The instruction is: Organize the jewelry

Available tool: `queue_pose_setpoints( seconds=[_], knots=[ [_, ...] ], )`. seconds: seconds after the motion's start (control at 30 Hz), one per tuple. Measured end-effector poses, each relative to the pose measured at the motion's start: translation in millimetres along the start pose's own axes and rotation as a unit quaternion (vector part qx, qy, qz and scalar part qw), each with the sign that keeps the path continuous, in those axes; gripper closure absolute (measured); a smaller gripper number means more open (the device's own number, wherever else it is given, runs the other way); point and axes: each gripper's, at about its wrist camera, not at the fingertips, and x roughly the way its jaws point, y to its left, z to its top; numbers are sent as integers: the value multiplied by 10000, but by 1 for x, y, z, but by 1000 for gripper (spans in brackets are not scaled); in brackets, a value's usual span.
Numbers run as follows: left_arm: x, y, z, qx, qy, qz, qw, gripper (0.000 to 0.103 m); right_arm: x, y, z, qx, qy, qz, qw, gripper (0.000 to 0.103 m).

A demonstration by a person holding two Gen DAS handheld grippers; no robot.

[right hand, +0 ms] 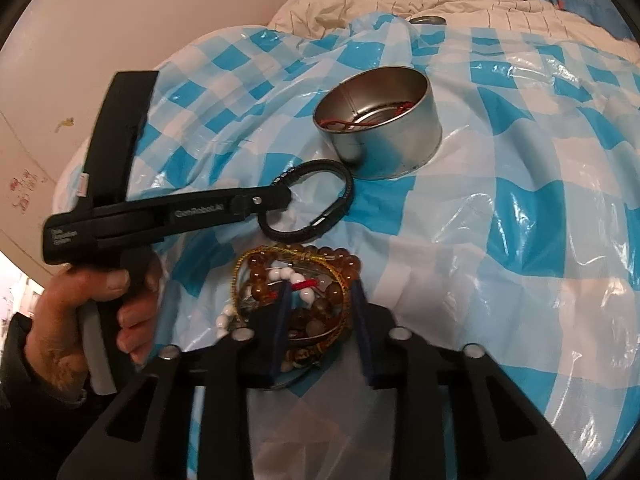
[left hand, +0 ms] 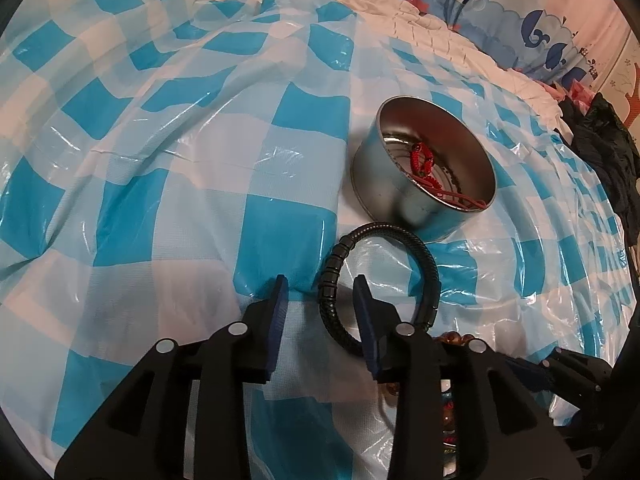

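Note:
A black braided bracelet [left hand: 430, 276] lies on the blue-and-white checked plastic sheet [left hand: 160, 184], just in front of a round metal tin [left hand: 400, 204] holding a red cord bracelet [left hand: 422, 158]. My left gripper [left hand: 320, 286] stands open, its pads on either side of the bracelet's left arc without touching it. From the right wrist view, the left gripper [right hand: 282, 200] tips onto the black bracelet [right hand: 340, 200] beside the tin [right hand: 400, 152]. My right gripper [right hand: 320, 296] is shut on a pile of amber, white and gold-cord bead bracelets [right hand: 316, 320].
A person's hand [right hand: 80, 300] holds the left gripper's handle. A rumpled white quilt [left hand: 440, 28] and blue patterned fabric [left hand: 520, 8] lie behind the sheet. Dark clothing [left hand: 608, 152] is heaped at the right. A pale wall [right hand: 120, 12] rises at the left.

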Motion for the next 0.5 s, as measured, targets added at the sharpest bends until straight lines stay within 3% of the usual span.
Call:
queue_pose_setpoints(
  seconds=[0.03,0.1,0.23,0.3,0.43,0.5],
  knots=[
    [1,0,0,-1,5,1,10000,70,-1,0,0,-5,-13,-1,10000,76],
    [1,0,0,2,8,6,10000,69,-2,1,0,-56,-60,-104,9999,87],
    [2,0,1,8,14,6,10000,67,-5,-2,1,16,-28,-30,10000,88],
    [2,-1,0,13,15,12,10000,67,-7,3,1,-115,-95,-77,9999,99],
    [2,-3,-1,109,11,19,9999,67,-16,5,3,-139,-334,40,9993,100],
    [1,-4,-2,179,-21,54,9998,76,-24,0,7,24,-529,307,9981,100]
  ],
)
